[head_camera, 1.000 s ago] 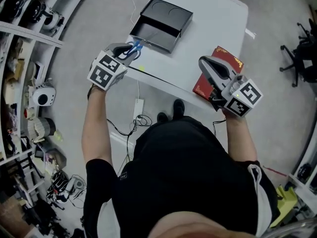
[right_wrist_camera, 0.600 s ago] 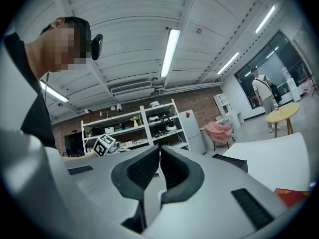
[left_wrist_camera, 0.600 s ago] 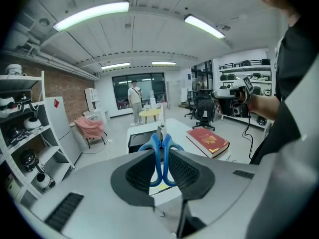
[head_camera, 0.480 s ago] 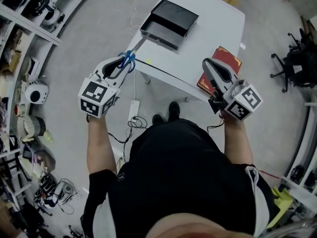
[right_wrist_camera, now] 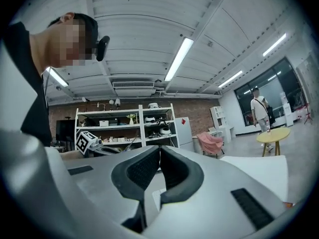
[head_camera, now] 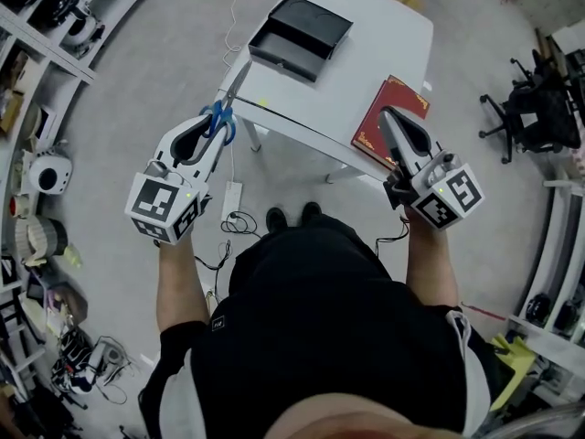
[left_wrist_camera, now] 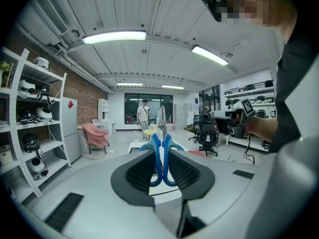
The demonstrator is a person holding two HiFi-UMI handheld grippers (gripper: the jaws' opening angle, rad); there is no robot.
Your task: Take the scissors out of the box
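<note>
My left gripper (head_camera: 212,128) is shut on the blue handles of the scissors (head_camera: 219,117). It holds them in the air off the table's near left corner, blades pointing at the table. In the left gripper view the scissors (left_wrist_camera: 162,151) stand upright between the pads, blades rising ahead. The black box (head_camera: 302,33) lies open on the white table (head_camera: 366,53), apart from the scissors. My right gripper (head_camera: 399,128) hovers over the red book (head_camera: 388,108) at the table's near right edge. Its jaws (right_wrist_camera: 159,161) are shut with nothing between them.
Shelves (head_camera: 37,26) crowded with gear line the left side. A white power strip (head_camera: 230,199) and cables lie on the floor by the person's feet. An office chair (head_camera: 530,108) stands at the right, and a person (left_wrist_camera: 143,113) stands far across the room.
My left gripper has carried the scissors away from the box, back toward the person and leftward off the table's edge. My right gripper shifted slightly over the red book.
</note>
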